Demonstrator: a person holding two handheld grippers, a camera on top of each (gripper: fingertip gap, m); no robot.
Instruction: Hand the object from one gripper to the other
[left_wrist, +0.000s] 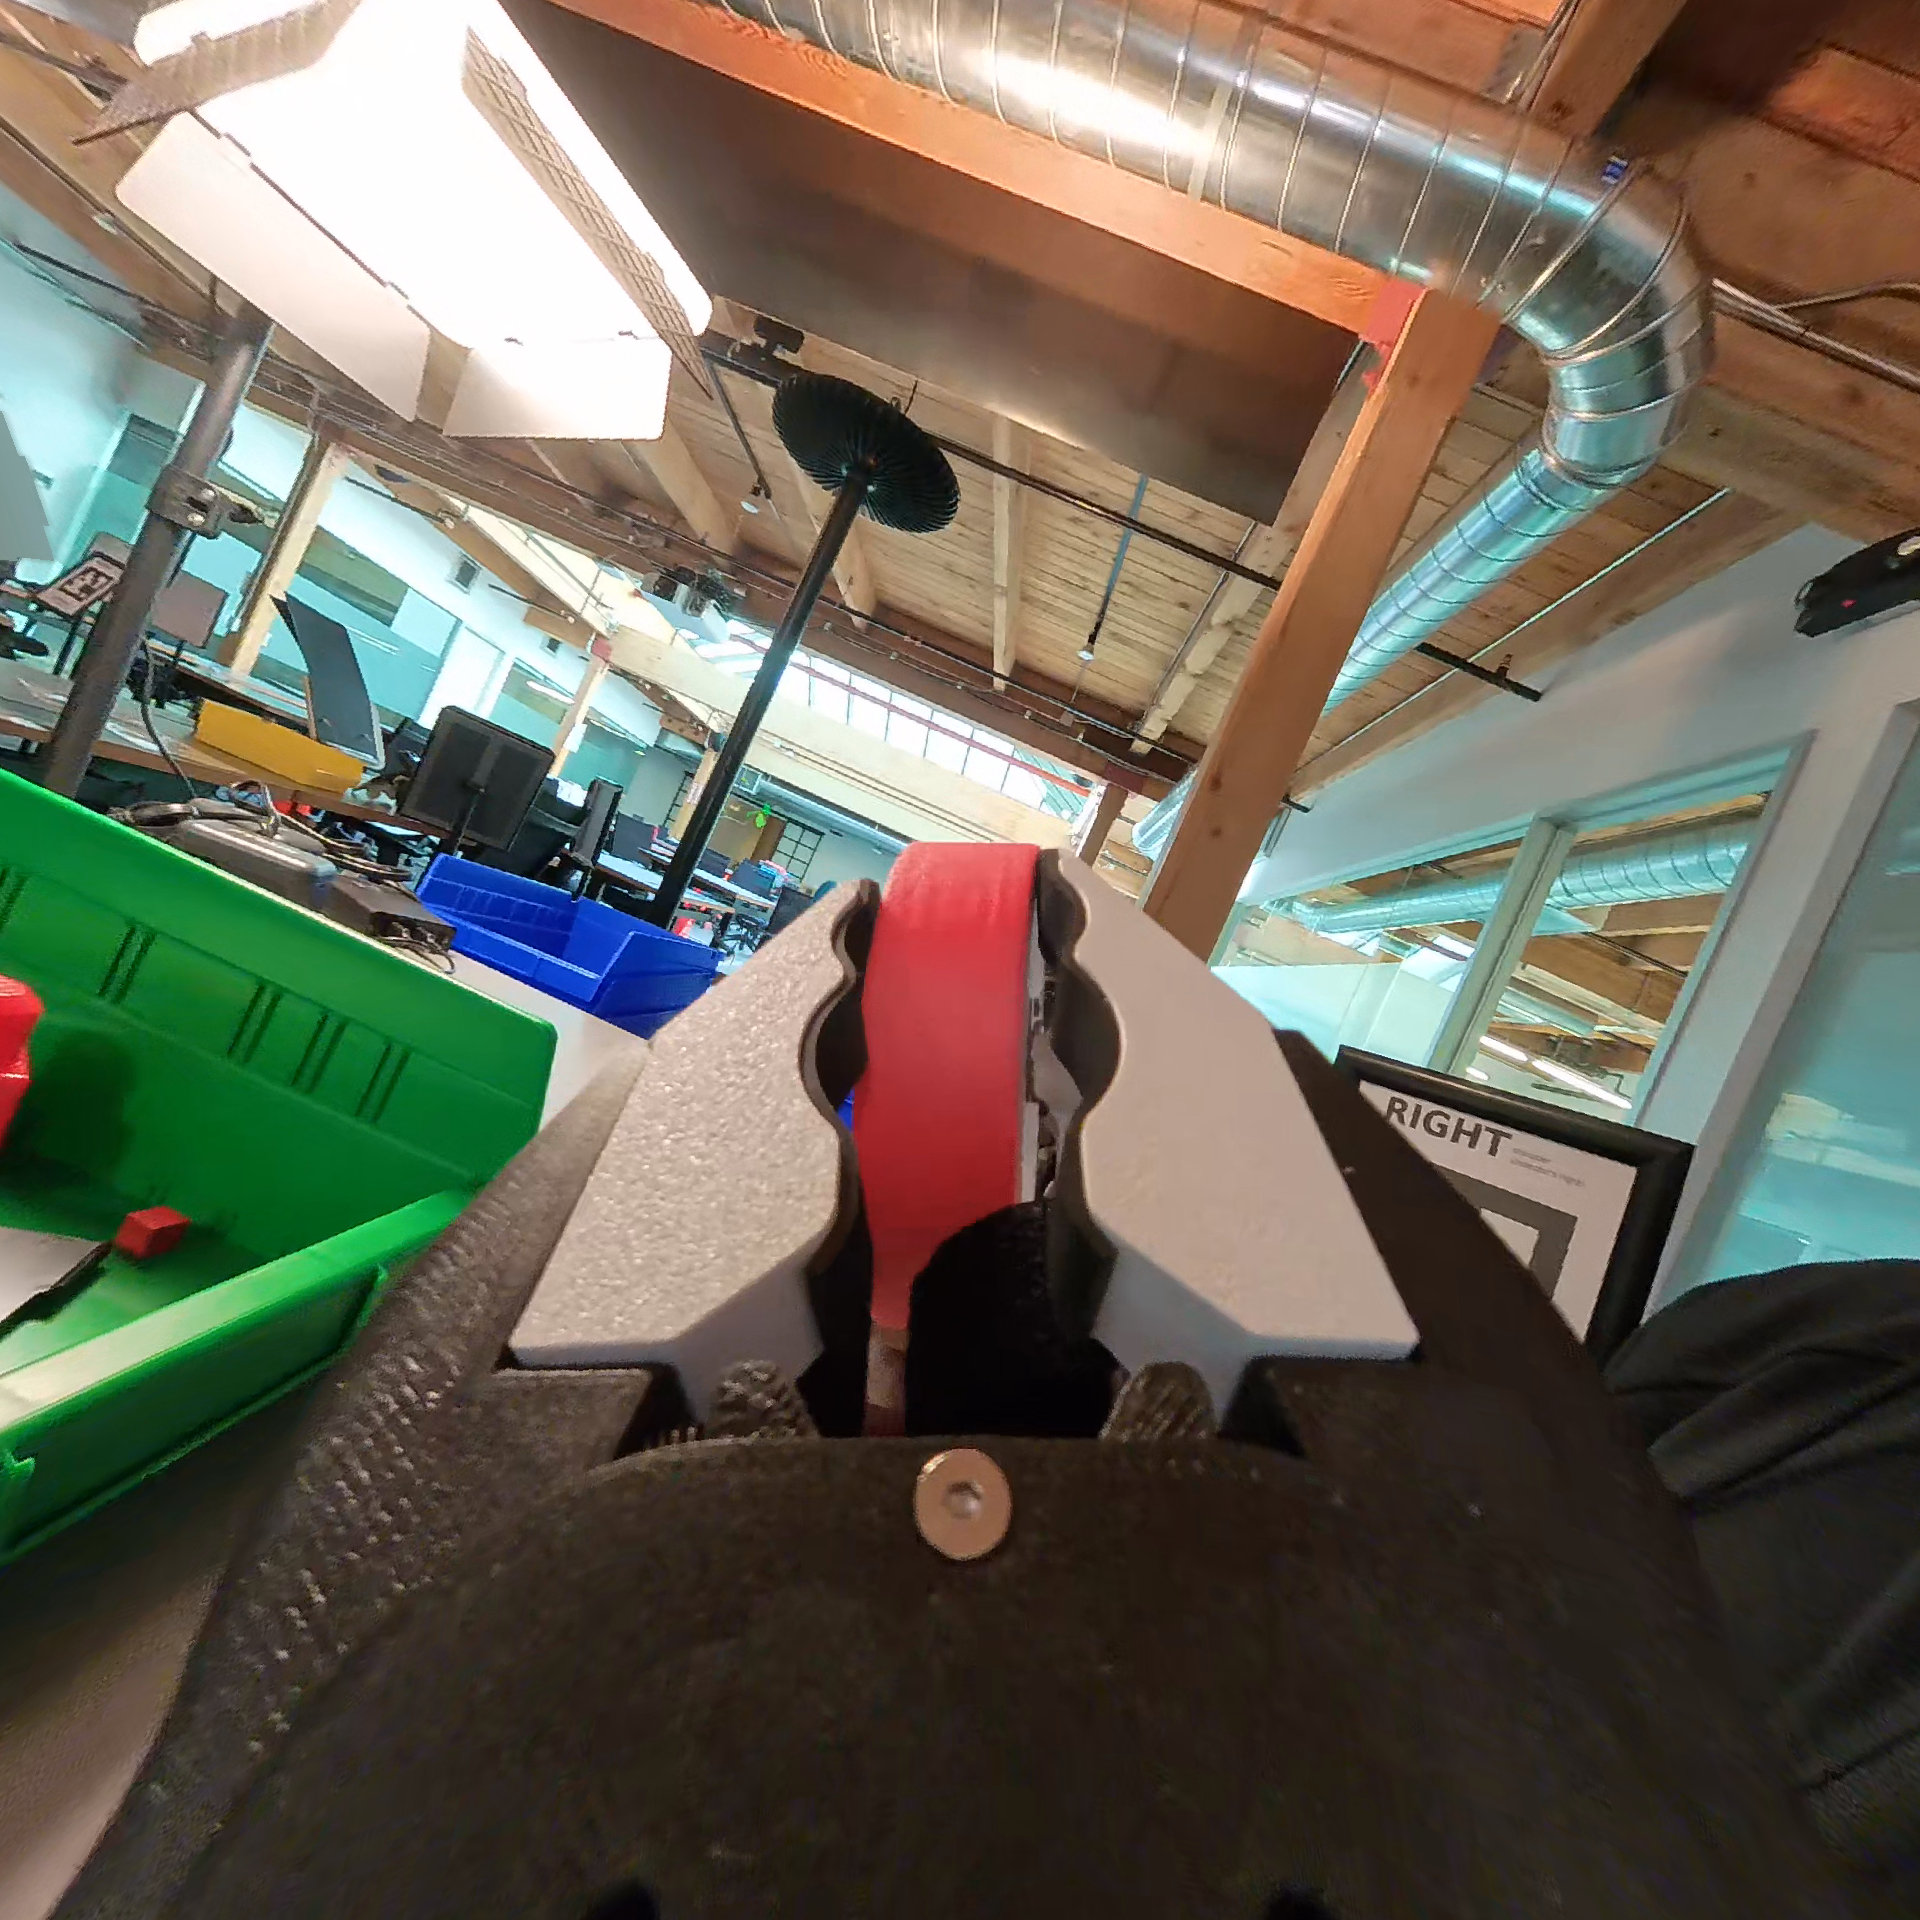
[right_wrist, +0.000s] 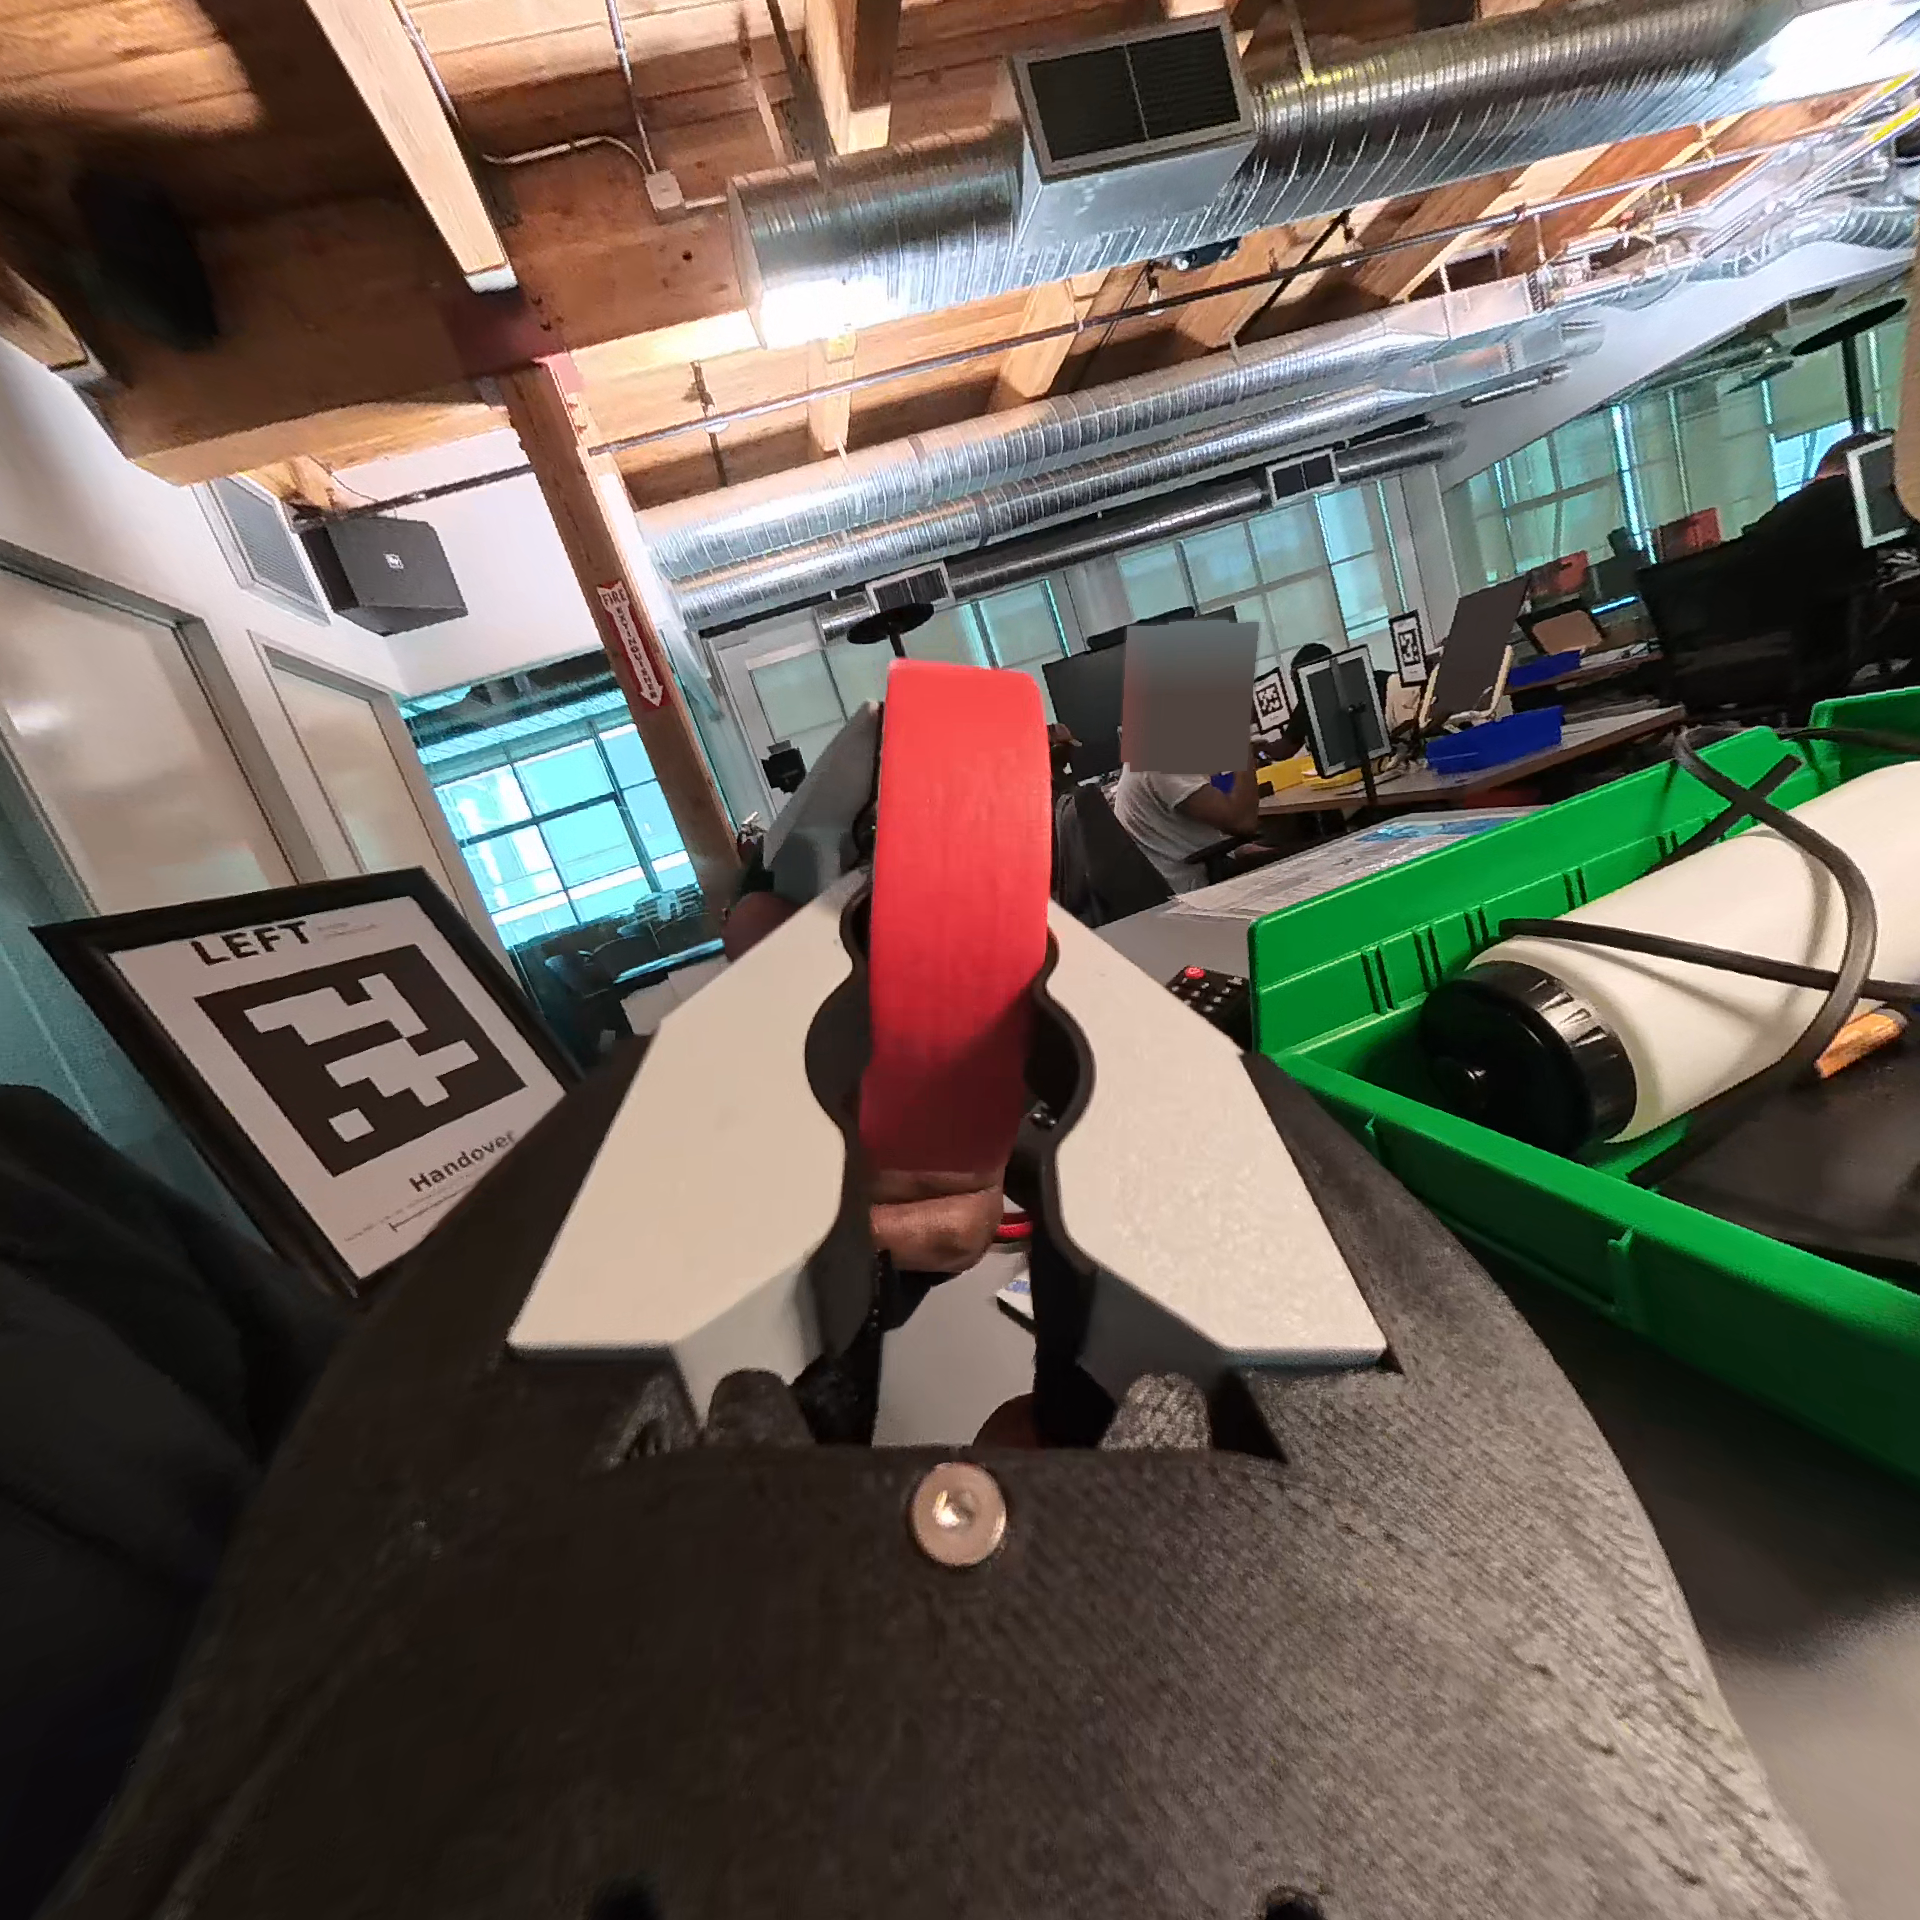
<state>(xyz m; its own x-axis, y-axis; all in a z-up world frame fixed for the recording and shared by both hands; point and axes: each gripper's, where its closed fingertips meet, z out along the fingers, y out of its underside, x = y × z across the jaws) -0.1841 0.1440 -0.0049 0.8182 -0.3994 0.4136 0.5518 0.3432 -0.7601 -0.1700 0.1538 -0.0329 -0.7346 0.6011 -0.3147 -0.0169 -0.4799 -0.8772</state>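
Tape, a red roll (left_wrist: 951, 1039) stood on edge, sits between the grey fingers (left_wrist: 717, 1153) of the left gripper (left_wrist: 948, 914), which press on its two flat sides. In the right wrist view the same red roll (right_wrist: 956, 914) rises at twelve o'clock from the right gripper (right_wrist: 951, 935), whose grey fingers (right_wrist: 1174, 1153) are closed against it low down, so both grippers clamp the one roll in the air. Beyond the roll in that view, at about eleven o'clock, a grey fingertip of the other gripper (right_wrist: 826, 821) touches its far side, and a fingertip of the person's hand (right_wrist: 930, 1216) shows just under the roll (only partly visible).

In the left wrist view a green bin (left_wrist: 270, 1049) lies at nine o'clock with small red blocks (left_wrist: 151, 1231) inside, a blue bin (left_wrist: 582, 935) sits behind it at about eleven, and a framed marker card (left_wrist: 1558, 1195) stands at three o'clock. In the right wrist view another framed marker card (right_wrist: 332, 1070) stands at nine o'clock, and a green bin (right_wrist: 1351, 966) at three o'clock holds a white bottle with a black cap (right_wrist: 1683, 956) lying on its side, a black cable (right_wrist: 1766, 883) looped over it. A black remote (right_wrist: 1210, 987) lies near that bin's left wall.
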